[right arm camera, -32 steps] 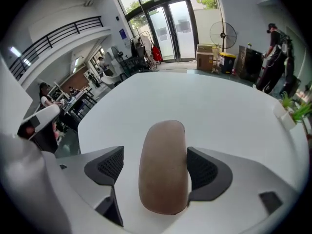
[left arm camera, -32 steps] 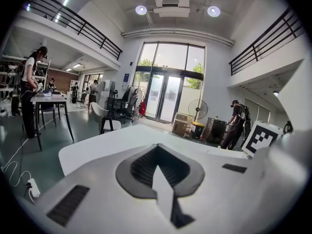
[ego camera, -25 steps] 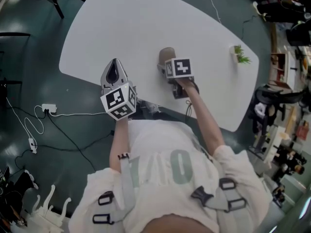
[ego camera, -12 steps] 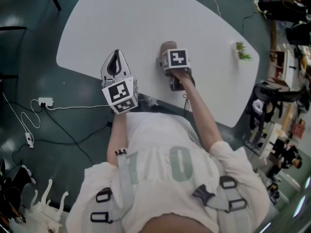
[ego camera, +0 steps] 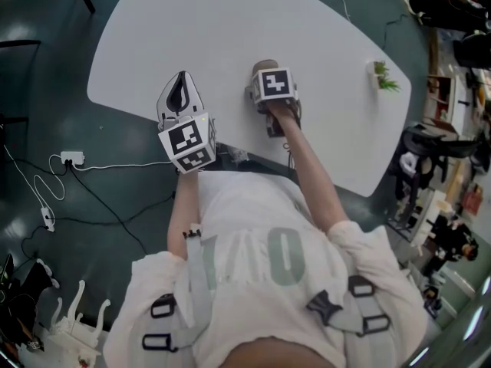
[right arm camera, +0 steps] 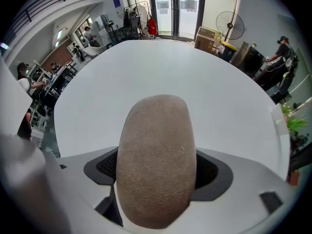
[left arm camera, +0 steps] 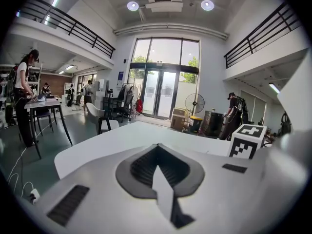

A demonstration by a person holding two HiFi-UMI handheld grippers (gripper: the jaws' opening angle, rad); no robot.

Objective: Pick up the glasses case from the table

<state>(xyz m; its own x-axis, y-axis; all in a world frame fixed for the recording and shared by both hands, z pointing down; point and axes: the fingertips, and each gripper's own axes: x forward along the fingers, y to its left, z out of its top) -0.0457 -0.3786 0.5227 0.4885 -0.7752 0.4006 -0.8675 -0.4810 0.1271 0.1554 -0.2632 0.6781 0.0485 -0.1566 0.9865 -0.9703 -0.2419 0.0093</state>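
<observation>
The white table (ego camera: 230, 29) stands on a dark floor, with a small potted plant (ego camera: 381, 83) near its far right edge and a power strip (ego camera: 70, 158) on the floor to the left.

Head view: the left gripper (ego camera: 179, 102) is held over the table's near edge. The right gripper (ego camera: 262, 83) is further in over the tabletop, and the tan glasses case (ego camera: 265, 68) projects from its front.

Left gripper view: the jaws are closed together with nothing between them. Beyond lie the tabletop, the right gripper's marker cube (left arm camera: 248, 140), and a tall hall with glass doors (left arm camera: 158, 94).

Right gripper view: both jaws are clamped on the sides of the glasses case (right arm camera: 156, 155), which stands lengthwise between them and points out over the table. Whether the case is clear of the surface or resting on it cannot be confirmed from this angle.
</observation>
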